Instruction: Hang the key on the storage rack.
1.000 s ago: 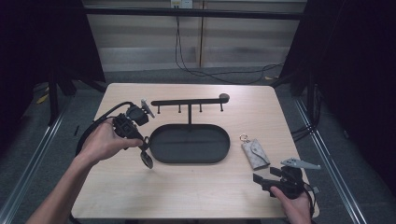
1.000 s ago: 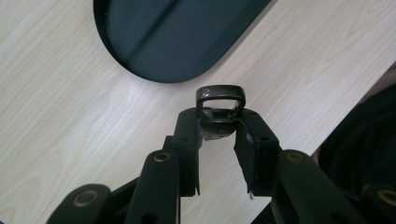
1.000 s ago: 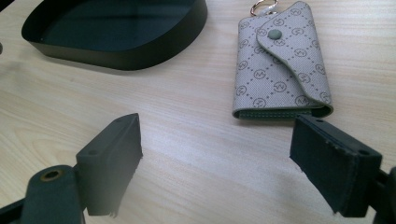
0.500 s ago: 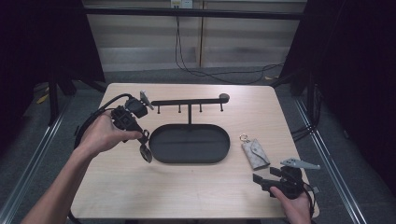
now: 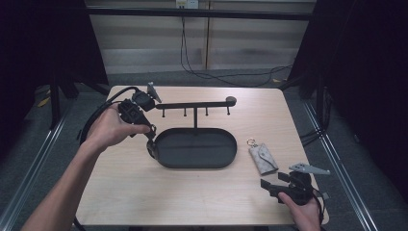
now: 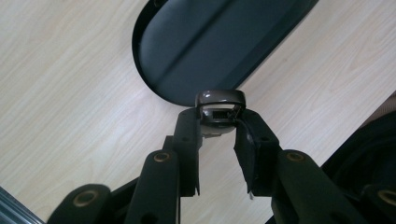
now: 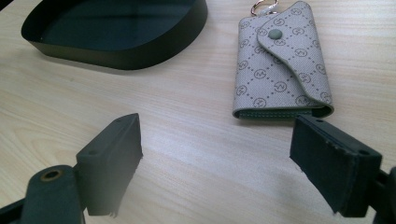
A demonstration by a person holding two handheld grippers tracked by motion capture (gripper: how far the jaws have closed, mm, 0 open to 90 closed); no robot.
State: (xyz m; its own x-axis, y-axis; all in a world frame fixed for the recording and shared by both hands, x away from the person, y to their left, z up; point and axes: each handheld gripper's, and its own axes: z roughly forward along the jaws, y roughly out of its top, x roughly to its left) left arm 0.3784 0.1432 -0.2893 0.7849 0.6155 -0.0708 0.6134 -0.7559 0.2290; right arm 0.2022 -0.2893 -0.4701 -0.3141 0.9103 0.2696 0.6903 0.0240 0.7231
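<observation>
Compared with the earlier high views, the left claw (image 5: 153,144) has gone up and toward the upper left of the frame. It now sits beside the left end of the black metal hanger bar (image 5: 192,104), which stands on a post over the black oval tray (image 5: 197,161). In my judgement, the person is lifting the held thing toward one of the small hooks under that bar, so the hanging step is near but not yet done.

The left claw is clenched on a small dark key fob with a glossy brown-grey loop at its top (image 6: 219,106). In the left gripper view the fob sits between the two black jaws in the middle of the frame, and its loop stands out past the jaw tips, above the rounded end of the tray. In the high view it is a small dark shape hanging under the hand, at the left edge of the tray; finer detail I cannot tell there.

The right claw (image 7: 215,163) is released, with its jaws wide apart and nothing between them. It rests low over the light wooden worktop (image 5: 144,192) at the lower right of the high view. Just beyond it lies a grey patterned key pouch with a snap flap and a metal ring (image 7: 280,60), untouched.
</observation>
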